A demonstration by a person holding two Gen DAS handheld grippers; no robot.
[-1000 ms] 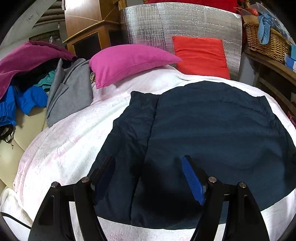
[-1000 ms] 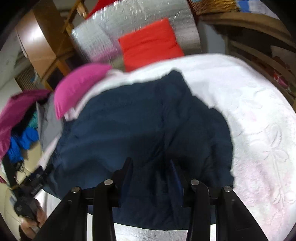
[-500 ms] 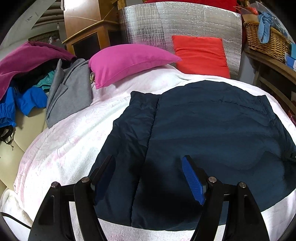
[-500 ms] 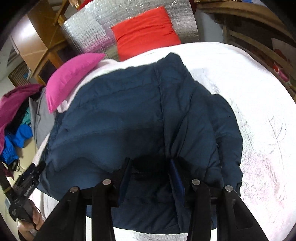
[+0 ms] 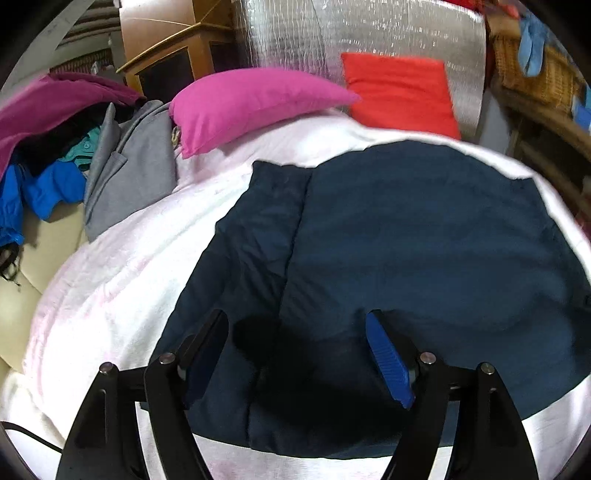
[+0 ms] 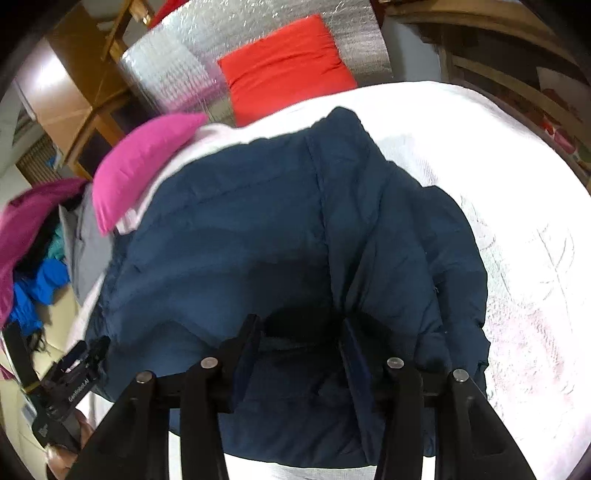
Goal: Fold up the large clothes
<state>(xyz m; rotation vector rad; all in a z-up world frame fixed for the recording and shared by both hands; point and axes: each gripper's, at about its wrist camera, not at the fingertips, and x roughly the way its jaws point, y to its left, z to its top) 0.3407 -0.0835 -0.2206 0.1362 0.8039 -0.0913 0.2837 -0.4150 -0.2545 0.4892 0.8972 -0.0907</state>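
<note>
A dark navy padded jacket (image 5: 406,258) lies spread on the white bed cover (image 5: 122,266), with one side panel folded in along a seam. My left gripper (image 5: 295,325) is open and empty, just above the jacket's near left part. In the right wrist view the jacket (image 6: 240,229) fills the middle. My right gripper (image 6: 299,328) is open, its fingers low over the jacket's near edge beside a bunched fold. The left gripper (image 6: 70,391) shows at the lower left of that view.
A pink pillow (image 5: 251,103) and a red cushion (image 5: 399,92) lie at the head of the bed against a silver panel (image 5: 369,29). A pile of grey, blue and maroon clothes (image 5: 74,155) sits to the left. A wicker basket (image 5: 532,70) stands on a shelf at right.
Both grippers have moved lower and closer to the jacket's near edge. The right view has swung to look more squarely down on the jacket. The jacket itself lies as before.
</note>
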